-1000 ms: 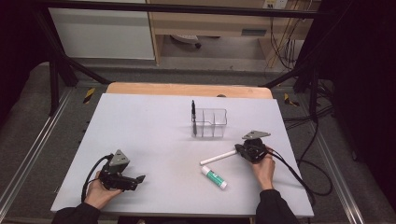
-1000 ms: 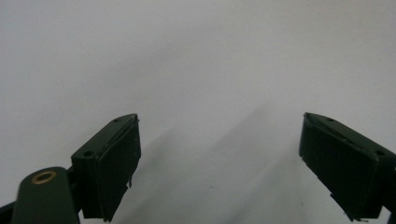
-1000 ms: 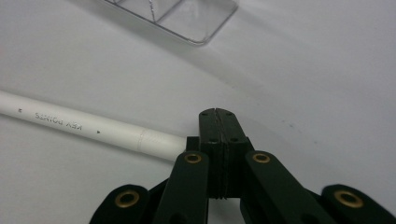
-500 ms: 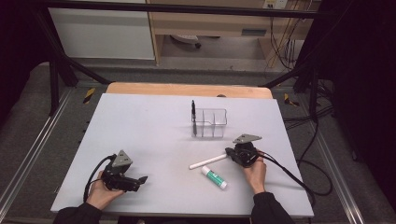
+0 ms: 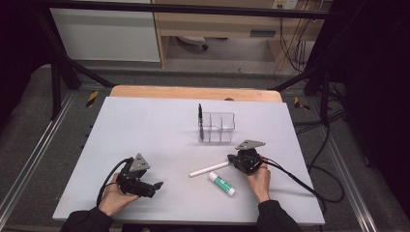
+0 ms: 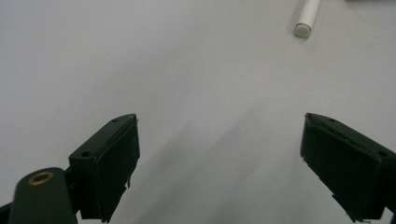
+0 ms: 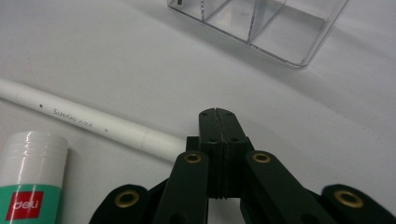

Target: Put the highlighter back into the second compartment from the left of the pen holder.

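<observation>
White pen lay just short of the organizer, touching the right gripper, whose jaws were pressed together beside it, so a grasp likely needed them opened first; left gripper stood spread, well away.

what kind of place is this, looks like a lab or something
Probably a lab or workshop set up for recording. A white table stands inside a black metal frame, loose cables hang at the back, and each hand holds a cabled gripper: left gripper, right gripper.
</observation>
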Motion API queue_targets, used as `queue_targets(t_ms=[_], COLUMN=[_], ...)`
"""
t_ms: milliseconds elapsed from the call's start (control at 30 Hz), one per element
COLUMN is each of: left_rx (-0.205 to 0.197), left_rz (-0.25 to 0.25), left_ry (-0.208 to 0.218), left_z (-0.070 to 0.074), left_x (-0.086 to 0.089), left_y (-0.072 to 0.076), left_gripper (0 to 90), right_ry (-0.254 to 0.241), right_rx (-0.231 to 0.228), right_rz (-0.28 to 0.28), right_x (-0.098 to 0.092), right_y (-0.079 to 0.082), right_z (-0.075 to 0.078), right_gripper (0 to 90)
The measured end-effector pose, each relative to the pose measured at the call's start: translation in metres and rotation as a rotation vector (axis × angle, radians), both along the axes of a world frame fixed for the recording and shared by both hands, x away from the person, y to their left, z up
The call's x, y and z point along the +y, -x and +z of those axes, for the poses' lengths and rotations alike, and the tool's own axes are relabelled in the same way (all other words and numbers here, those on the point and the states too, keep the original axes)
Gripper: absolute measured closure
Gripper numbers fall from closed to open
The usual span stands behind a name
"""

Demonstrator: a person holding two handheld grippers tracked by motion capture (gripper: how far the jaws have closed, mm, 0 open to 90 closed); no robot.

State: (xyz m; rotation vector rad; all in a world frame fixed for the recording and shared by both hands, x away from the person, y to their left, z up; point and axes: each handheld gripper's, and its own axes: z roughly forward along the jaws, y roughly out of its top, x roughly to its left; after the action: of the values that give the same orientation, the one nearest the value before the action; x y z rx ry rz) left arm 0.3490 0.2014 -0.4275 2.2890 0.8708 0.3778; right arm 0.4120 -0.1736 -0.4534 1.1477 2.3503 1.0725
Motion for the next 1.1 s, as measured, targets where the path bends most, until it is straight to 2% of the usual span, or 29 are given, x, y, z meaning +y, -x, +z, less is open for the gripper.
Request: queue_targets(t_ms=[100, 233, 400, 533, 600, 700, 867, 1000, 1100], left_rx=[0.001, 0.000, -0.003, 0.004, 0.009, 0.027, 0.039, 0.060, 0.063], left_rz=[-0.016, -0.040, -0.078, -0.116, -0.125, -0.148, -0.186, -0.205, -0.217], left_ry=[-0.013, -0.013, -0.014, -0.042, -0.052, -0.069, -0.109, -0.124, -0.133], left_z=[0.002, 0.007, 0.012, 0.011, 0.009, 0.007, 0.004, 0.001, -0.001], left_x=[-0.009, -0.024, -0.049, -0.072, -0.083, -0.095, -0.112, -0.124, -0.132], left_y=[-0.003, -0.009, -0.016, -0.021, -0.024, -0.029, -0.035, -0.040, -0.042], left_gripper=[11.8, 12.0, 13.0, 16.1, 18.4, 22.5, 35.3, 45.4, 51.0], right_ry=[0.008, -0.013, -0.029, -0.052, -0.073, -0.099, -0.088, -0.108, -0.103], right_rx=[-0.018, -0.030, -0.040, -0.041, -0.027, 0.009, -0.014, -0.006, -0.003], right_rz=[0.003, 0.014, 0.036, 0.041, 0.051, 0.073, 0.066, 0.042, 0.024], right_x=[-0.003, -0.011, -0.025, -0.037, -0.043, -0.050, -0.060, -0.067, -0.069], right_y=[0.000, 0.005, 0.017, 0.029, 0.033, 0.039, 0.047, 0.051, 0.052], right_z=[0.003, 0.014, 0.022, 0.025, 0.025, 0.023, 0.020, 0.019, 0.018], right_gripper=[87.2, 79.0, 62.7, 45.7, 40.2, 32.8, 16.1, 10.0, 6.8])
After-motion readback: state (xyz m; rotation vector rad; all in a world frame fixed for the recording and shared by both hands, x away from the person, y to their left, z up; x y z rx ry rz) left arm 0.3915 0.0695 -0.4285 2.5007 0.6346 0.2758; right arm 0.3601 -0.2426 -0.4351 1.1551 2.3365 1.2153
